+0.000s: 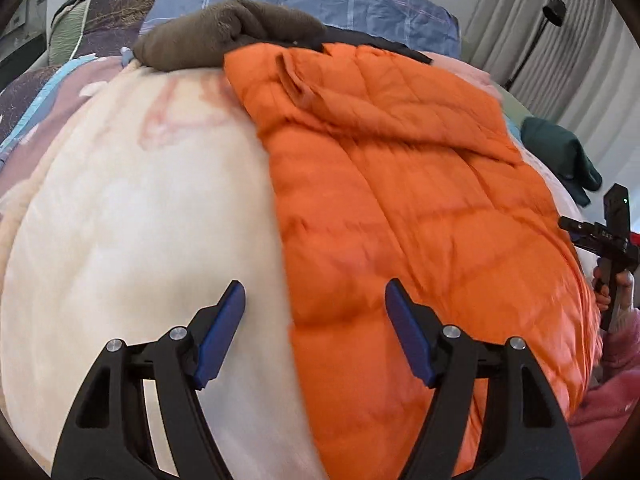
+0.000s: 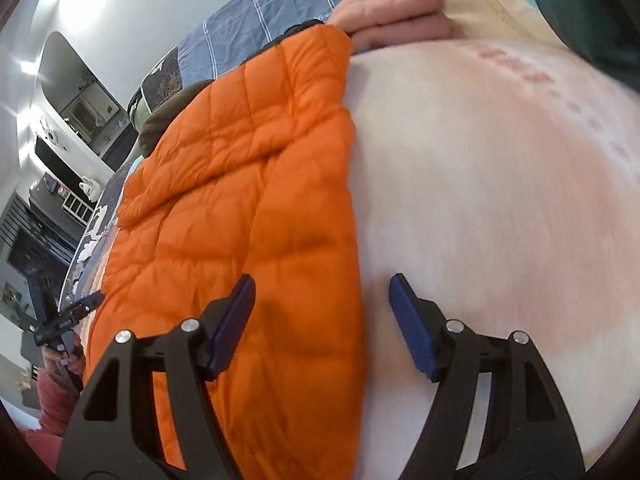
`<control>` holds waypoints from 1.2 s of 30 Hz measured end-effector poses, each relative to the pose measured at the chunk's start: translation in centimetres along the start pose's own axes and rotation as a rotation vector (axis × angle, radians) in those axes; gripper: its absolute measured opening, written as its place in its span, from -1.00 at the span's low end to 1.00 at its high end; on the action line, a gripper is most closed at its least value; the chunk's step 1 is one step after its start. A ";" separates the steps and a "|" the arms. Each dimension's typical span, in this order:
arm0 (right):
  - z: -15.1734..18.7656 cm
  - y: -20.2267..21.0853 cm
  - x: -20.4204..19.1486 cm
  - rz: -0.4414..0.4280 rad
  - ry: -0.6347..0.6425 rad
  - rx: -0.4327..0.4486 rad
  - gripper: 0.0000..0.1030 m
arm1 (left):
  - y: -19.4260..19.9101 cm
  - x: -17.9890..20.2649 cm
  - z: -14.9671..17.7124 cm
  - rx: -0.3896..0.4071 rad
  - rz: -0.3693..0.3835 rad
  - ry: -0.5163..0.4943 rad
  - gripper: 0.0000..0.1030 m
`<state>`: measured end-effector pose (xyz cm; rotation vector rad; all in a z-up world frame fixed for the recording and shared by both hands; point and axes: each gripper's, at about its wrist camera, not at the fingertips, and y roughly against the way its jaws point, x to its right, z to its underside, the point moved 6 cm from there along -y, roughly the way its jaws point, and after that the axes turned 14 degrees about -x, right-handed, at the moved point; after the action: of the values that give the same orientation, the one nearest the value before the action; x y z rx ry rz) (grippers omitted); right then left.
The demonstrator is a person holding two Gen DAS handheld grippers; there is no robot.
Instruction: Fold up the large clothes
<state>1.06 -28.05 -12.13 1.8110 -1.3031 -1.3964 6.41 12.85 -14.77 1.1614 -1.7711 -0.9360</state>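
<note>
Both grippers, left gripper (image 1: pixel 314 334) and right gripper (image 2: pixel 322 326), gape empty over the orange jacket's (image 1: pixel 400 200) edges

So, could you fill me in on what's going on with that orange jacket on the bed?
A person is folding an orange puffer jacket spread over a cream blanket, with a gripper in each hand. The left gripper and the right gripper each hang open over one long edge of the jacket, gripping nothing. A brown garment lies beyond it.
</note>
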 end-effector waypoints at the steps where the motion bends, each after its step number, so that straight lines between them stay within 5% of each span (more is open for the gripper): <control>1: 0.4 0.1 -0.1 -0.002 -0.002 0.002 0.39 | 0.0 0.4 0.6 -0.002 -0.003 -0.010 0.41; 12: 6.8 2.5 -0.7 -0.098 -0.007 0.014 0.36 | 0.9 3.1 5.9 0.013 0.062 -0.028 0.41; 24: 11.8 4.9 -2.4 -0.289 0.028 -0.019 0.24 | 3.3 5.0 10.9 0.061 0.247 0.010 0.31; 25: 11.9 5.1 -2.6 -0.310 0.030 -0.017 0.04 | 3.5 5.4 11.0 0.073 0.236 0.005 0.20; 26: 11.8 5.3 -2.8 -0.319 0.030 -0.013 -0.45 | 3.6 5.7 10.8 0.079 0.234 0.006 -0.28; 27: 11.4 5.6 -3.0 -0.318 0.026 0.001 -0.72 | 3.9 5.9 10.3 0.088 0.248 0.015 -0.73; 29: 10.1 7.5 -3.4 -0.343 0.011 0.069 -0.89 | 6.0 6.0 8.9 0.159 0.265 0.039 -0.86; 36: 7.7 16.7 -5.3 -0.406 0.077 0.315 -0.93 | 15.9 7.6 6.3 0.437 0.264 -0.008 -0.89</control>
<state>-12.42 -29.05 1.37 2.4236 -1.2135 -1.3569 -6.73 11.47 -1.54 1.1439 -2.1380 -0.4074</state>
